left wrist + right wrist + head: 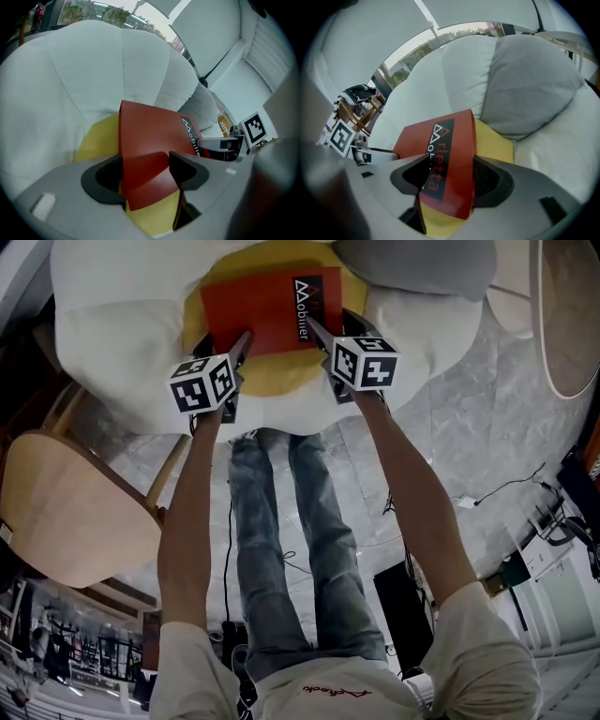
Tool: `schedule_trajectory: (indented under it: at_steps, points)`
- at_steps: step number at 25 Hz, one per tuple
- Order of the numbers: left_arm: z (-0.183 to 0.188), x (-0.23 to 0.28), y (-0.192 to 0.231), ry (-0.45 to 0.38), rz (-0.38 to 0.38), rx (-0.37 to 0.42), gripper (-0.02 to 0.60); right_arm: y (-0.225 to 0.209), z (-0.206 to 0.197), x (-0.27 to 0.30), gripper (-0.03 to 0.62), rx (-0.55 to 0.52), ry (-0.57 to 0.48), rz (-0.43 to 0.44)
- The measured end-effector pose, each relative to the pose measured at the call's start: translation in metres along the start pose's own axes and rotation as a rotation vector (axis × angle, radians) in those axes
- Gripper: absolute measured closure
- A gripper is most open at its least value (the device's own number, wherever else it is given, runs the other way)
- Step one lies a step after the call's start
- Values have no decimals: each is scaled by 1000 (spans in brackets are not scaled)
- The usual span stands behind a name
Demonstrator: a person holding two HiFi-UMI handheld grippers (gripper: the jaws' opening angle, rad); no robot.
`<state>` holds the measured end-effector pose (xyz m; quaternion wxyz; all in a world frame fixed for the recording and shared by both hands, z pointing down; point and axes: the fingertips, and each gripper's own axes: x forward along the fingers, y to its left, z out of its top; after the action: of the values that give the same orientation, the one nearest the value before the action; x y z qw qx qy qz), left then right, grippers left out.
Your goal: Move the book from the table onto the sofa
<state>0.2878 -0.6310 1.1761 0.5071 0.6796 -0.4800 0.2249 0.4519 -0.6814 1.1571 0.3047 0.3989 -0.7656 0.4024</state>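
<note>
A red book with a black title strip lies flat over a yellow cushion on the white sofa. My left gripper is shut on the book's near left corner. My right gripper is shut on its near right edge. In the left gripper view the book fills the centre, with the yellow cushion under it. I cannot tell whether the book rests on the cushion or hangs just above it.
A grey pillow leans at the sofa's right, close to the book. A wooden chair stands at the left. A round tabletop is at the upper right. Cables run over the marble floor.
</note>
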Motion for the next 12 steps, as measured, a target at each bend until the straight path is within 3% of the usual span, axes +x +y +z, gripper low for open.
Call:
schedule_trajectory:
  at_steps: [12]
  points:
    - [-1,3,4,18,-10,17,284,1,-2,5,332,8,44,5]
